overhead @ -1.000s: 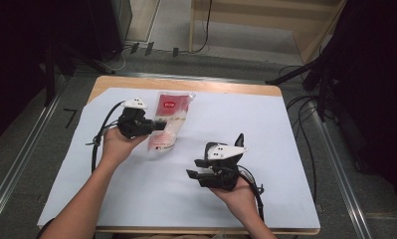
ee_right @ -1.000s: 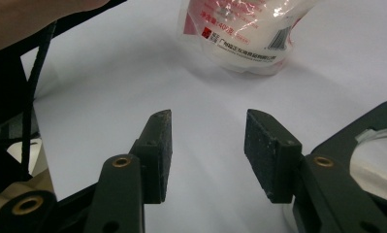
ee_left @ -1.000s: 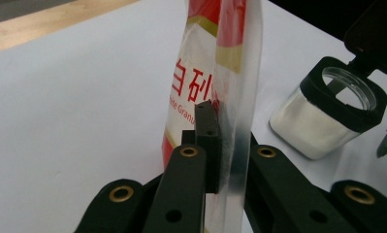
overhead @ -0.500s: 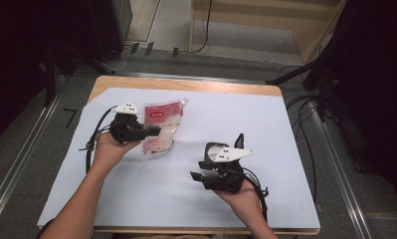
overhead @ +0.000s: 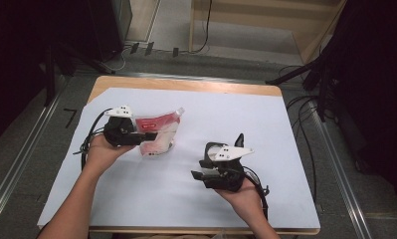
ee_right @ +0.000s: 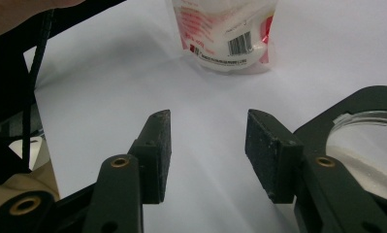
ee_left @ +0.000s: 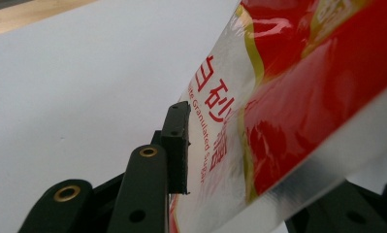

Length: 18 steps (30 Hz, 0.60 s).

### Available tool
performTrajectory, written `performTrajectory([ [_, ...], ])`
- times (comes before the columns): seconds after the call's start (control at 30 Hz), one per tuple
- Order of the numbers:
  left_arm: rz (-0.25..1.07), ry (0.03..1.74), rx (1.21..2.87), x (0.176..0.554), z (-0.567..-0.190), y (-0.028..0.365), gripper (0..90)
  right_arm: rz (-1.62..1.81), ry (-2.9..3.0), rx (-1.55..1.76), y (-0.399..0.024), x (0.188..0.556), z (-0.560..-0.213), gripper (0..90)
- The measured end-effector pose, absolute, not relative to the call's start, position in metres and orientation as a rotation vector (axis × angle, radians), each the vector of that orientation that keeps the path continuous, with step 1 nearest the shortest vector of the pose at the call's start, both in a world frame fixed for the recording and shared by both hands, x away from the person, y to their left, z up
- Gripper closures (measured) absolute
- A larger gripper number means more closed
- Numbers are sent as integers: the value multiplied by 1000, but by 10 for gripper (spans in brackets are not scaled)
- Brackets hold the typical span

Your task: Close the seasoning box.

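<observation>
You had the sugar pouch (overhead: 158,133) left of centre in the high view, standing on its base on the white-covered counter (overhead: 285,129) and leaning, its long axis running from the base up toward the spout corner at the upper right. Your left tongs (overhead: 148,137) were at its left side, with the pouch between the jaws; these had just been opening, and in the left gripper view the one visible pad (ee_left: 177,145) lay against or just off the film (I could not tell whether it was pressing). Your right tongs (overhead: 200,168) hovered lower right of centre, about half open and empty, pointing at the pouch's barcode face. The left hand was plainly nearer.
</observation>
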<state>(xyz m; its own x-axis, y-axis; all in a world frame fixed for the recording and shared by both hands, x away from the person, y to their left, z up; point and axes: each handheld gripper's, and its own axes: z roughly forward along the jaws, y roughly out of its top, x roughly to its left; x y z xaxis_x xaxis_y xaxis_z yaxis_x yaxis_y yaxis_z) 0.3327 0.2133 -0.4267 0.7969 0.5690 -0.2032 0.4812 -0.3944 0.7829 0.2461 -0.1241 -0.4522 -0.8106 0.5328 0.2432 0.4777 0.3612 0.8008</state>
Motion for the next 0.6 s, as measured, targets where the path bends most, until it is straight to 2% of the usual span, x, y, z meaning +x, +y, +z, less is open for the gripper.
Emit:
performTrajectory([
  [0.2,121,807,2035,329,-425,218,546,1465,2538,955,-128,248,-450,527],
  [0.4,158,790,2056,319,-421,223,520,1453,2544,952,-129,250,-450,528],
  [0.6,133,810,2089,318,-420,230,512,1434,2550,950,-131,251,-446,544],
])
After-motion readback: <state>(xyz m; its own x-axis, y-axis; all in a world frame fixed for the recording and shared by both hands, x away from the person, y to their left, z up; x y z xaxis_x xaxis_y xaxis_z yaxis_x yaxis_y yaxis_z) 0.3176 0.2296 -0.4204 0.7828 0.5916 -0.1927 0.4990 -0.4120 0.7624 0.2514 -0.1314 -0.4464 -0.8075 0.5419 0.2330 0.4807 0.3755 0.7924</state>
